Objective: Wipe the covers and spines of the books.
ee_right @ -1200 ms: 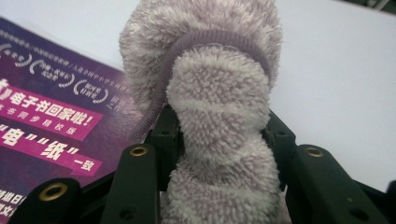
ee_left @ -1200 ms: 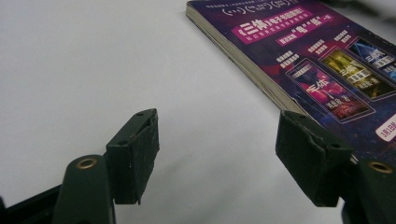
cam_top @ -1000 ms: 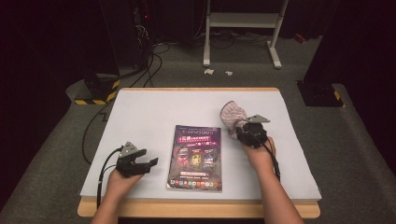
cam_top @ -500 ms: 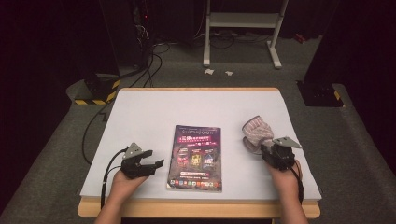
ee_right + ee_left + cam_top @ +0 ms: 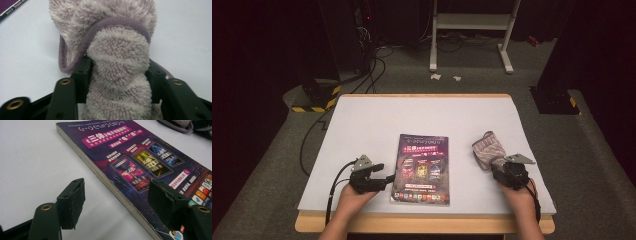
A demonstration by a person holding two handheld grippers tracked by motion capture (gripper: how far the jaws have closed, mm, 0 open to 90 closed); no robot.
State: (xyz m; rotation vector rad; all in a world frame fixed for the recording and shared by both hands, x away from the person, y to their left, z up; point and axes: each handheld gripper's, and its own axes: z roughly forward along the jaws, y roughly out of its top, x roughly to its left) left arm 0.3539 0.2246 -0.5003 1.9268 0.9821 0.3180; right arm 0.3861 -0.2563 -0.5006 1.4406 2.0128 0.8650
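One fluffy slipper (image 5: 488,149) sits between the right gripper (image 5: 499,167)'s just-widening jaws (one book (image 5: 422,168) nearby).

Black grippers (image 5: 388,178) with brass-ringed screw holes, grey plates and trailing black cables.

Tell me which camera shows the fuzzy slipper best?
The right gripper view: the fuzzy slipper sits close up between the right tongs, showing its pile and purple trim. The high view shows the whole slipper small, right of the book. The left gripper view catches just an edge of it at the top right corner.
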